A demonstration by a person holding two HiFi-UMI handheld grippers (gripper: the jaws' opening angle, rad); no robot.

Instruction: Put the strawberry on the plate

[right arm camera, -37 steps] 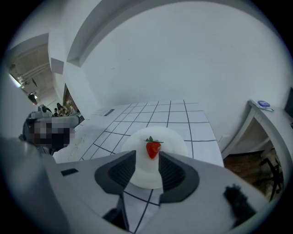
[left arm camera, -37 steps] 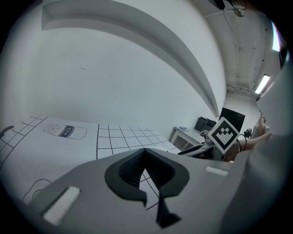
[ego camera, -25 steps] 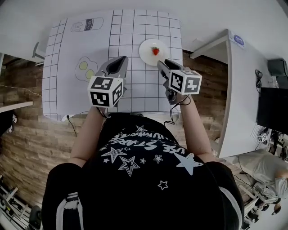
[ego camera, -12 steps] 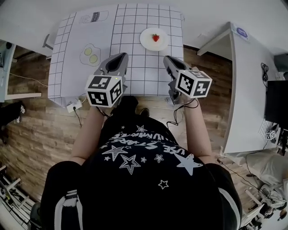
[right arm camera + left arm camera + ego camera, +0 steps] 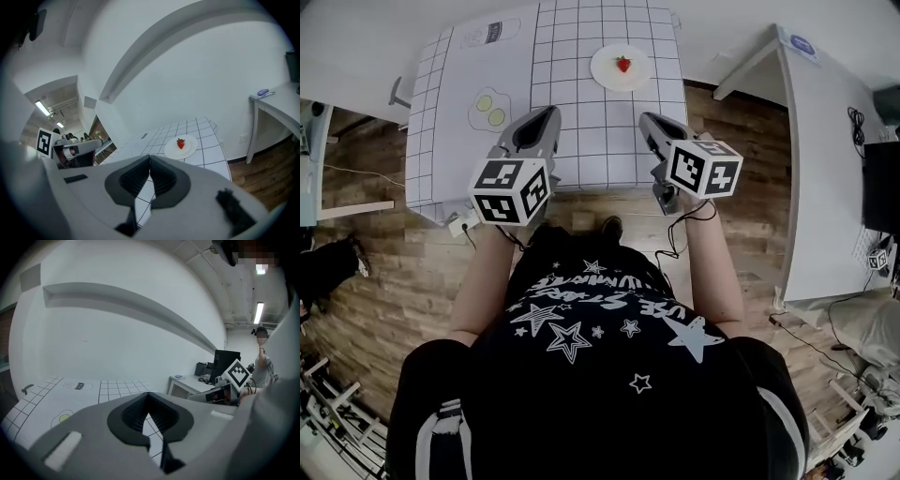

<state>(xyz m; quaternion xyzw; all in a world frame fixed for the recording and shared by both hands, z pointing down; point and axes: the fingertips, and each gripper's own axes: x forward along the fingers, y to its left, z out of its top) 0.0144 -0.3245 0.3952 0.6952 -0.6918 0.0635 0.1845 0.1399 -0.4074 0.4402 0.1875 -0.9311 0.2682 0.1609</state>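
Two grippers hang at the near edge of the table (image 5: 581, 141), low in the head view, and neither one holds anything. The left gripper (image 5: 551, 112) is closed, its tips meeting on empty air. The right gripper (image 5: 646, 118) has its jaws closing to a touch at the tips, with nothing between them either.

The strawberry (image 5: 623, 64) already sits on the plate (image 5: 601, 73), near the top of the frame just right of centre, well apart from both grippers. It lies up the frame from them, beyond their tips and between their two lines, though closer to the right one's. The right gripper view bears this out: plate and berry stand ahead of that gripper and slightly to the right of its jaws, while the left gripper view shows only bare gridded cloth in front.

The berry's leafy end seems to point toward the top of the frame and its red tip back toward the person, though it is too small to be sure.

To my eye the job looks finished. Should the berry need a nudge, the right gripper is the nearer one, and it would have to open first.
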